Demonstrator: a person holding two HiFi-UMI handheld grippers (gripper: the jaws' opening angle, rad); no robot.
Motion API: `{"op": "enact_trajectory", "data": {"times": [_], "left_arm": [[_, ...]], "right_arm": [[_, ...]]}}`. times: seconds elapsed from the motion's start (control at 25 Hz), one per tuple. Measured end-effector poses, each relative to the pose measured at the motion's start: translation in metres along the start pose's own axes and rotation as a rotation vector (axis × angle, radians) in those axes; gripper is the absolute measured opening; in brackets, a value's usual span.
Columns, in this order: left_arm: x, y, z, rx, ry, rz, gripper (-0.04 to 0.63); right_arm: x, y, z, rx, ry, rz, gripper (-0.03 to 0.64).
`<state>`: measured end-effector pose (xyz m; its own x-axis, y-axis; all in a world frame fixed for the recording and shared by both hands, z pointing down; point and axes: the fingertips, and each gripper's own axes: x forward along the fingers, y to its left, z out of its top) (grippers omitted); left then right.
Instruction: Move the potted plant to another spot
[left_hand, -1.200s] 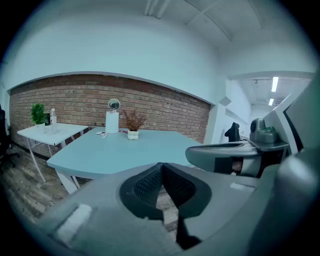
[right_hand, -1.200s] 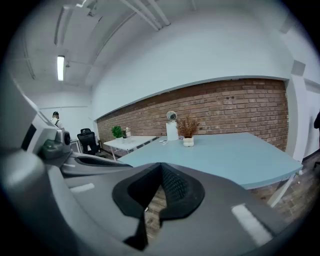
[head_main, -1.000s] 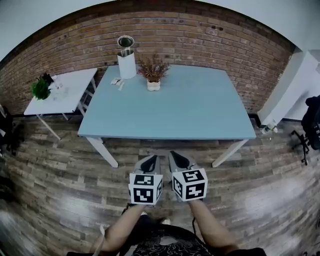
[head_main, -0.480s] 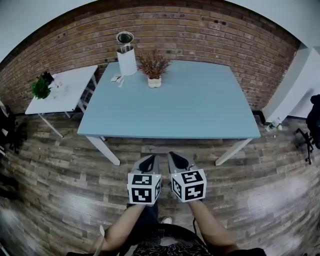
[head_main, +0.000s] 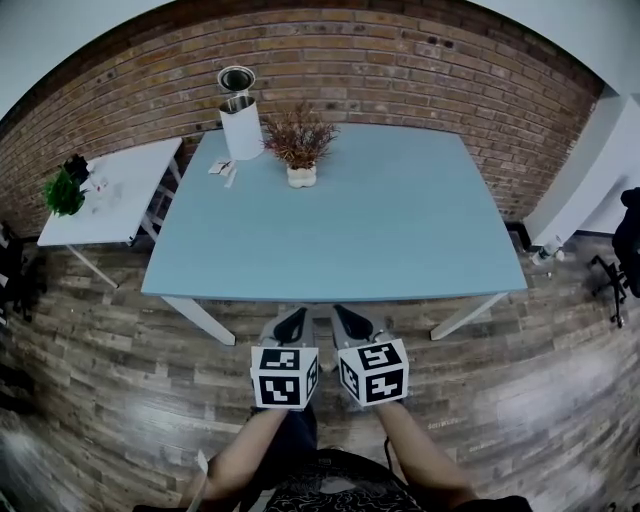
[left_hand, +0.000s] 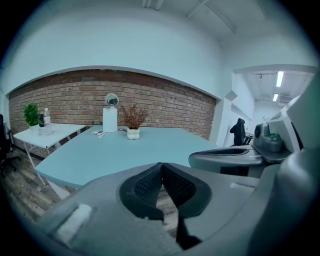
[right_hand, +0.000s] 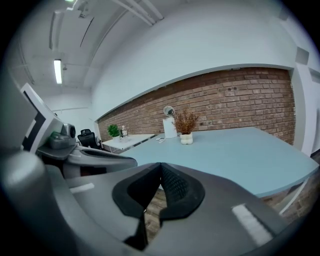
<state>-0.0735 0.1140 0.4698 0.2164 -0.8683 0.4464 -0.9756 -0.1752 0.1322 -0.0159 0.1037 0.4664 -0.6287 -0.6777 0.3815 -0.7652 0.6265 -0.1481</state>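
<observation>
A: Office or studio space, by the look of it.

B: Going on what?

A: Bare brick wall (head_main: 400, 60) far ahead of the left claw (head_main: 292, 322), big blue table (head_main: 380, 220) just in front, white side table (head_main: 110, 200) off left.

B: And to its right?

A: Swivel chair (left_hand: 239, 132), strip lights (left_hand: 279, 78) overhead, plank floor (head_main: 100, 330) underneath.

Potted plant (head_main: 299, 148) sits on the table (head_main: 380, 235) near its far left corner, canister (head_main: 242, 127) just left of it. Side table (head_main: 120, 205) stands left of that, small plant (head_main: 60, 190) on its left end; wall (head_main: 400, 60) behind both.
</observation>
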Motion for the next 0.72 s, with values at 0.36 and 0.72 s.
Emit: {"op": "enact_trajectory", "data": {"times": [0.36,0.72], "left_arm": [[0.059,0.026,0.026,-0.002,0.045,-0.044,-0.002],[0.104,0.065,0.057,-0.003,0.063,-0.082,-0.002]], "right_arm": [[0.060,-0.018,0.021,-0.016,0.024,0.001,0.006],[0.118,-0.032,0.045,0.011,0.090,-0.065,0.006]]}}
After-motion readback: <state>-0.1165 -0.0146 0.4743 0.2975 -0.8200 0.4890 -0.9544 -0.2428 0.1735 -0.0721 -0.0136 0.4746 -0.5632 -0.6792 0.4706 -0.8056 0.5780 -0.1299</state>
